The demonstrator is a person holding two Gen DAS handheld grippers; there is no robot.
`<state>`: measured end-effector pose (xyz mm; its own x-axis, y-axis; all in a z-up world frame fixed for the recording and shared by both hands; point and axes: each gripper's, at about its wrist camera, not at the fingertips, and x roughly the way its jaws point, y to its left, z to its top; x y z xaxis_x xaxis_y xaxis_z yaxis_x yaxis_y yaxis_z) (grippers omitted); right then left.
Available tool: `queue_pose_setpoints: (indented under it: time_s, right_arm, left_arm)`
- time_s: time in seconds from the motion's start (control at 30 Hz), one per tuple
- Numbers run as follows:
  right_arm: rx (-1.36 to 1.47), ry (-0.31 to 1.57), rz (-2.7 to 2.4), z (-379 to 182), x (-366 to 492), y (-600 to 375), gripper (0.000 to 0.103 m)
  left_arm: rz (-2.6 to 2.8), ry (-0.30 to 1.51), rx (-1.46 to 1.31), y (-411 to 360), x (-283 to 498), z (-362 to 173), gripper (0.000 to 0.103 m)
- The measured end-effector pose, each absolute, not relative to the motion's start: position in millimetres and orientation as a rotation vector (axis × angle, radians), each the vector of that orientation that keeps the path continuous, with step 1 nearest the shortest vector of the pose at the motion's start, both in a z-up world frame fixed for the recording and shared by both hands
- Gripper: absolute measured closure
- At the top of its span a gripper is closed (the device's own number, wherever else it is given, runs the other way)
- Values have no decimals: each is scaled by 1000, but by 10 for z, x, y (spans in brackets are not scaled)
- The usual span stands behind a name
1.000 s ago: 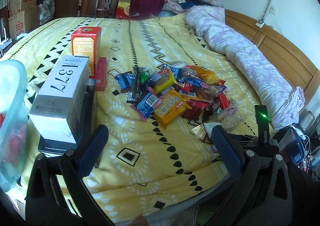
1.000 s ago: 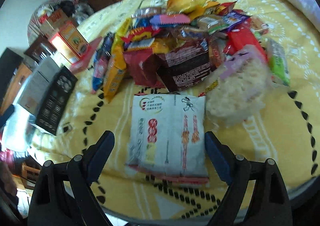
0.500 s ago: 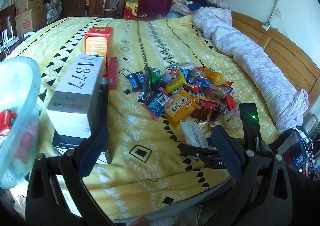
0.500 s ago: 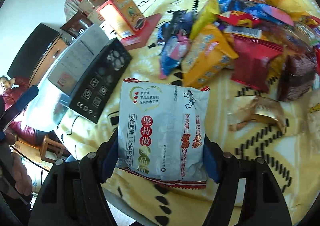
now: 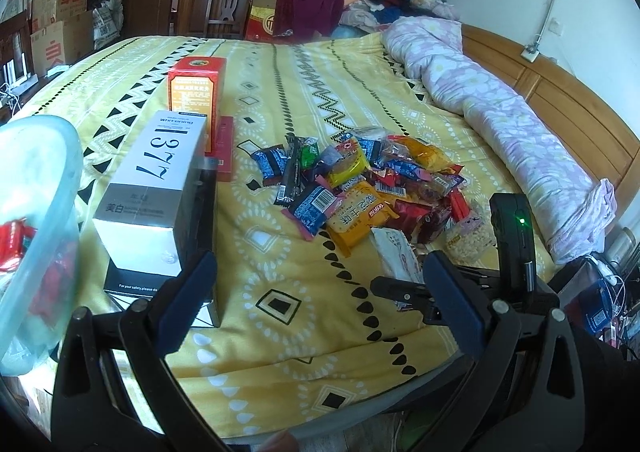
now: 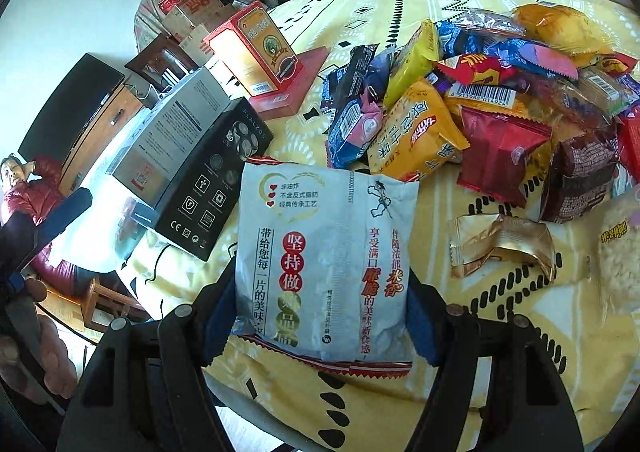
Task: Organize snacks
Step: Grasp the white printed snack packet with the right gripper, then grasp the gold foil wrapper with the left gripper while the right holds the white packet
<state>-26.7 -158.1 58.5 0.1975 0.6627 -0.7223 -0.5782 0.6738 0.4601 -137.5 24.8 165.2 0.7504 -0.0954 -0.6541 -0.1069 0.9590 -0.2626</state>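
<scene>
The right gripper (image 6: pixel 320 326) clamps a white snack packet (image 6: pixel 324 264) above the yellow bed (image 6: pixel 500 384). The left gripper (image 5: pixel 320 296) hangs released, near the snack pile (image 5: pixel 372 187).

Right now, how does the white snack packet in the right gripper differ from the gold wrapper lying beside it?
The white snack packet is plump, sealed and printed with red and black text; the gold wrapper is crumpled, foil-like and unprinted on the side shown. The white packet sits clamped between the right gripper pads, while the gold wrapper lies loose on the yellow bedspread, touching neither gripper. The white packet looks clearly larger. Both sit apart from the main snack pile.
</scene>
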Motion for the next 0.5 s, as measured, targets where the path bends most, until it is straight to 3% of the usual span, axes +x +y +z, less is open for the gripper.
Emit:
queue_pose_setpoints:
  time_s: [0.5]
  right_arm:
    - [138,1042,846,663,-226,-1819,27]
  left_arm:
    - [-11,738,-291,189,-1328,1609,0]
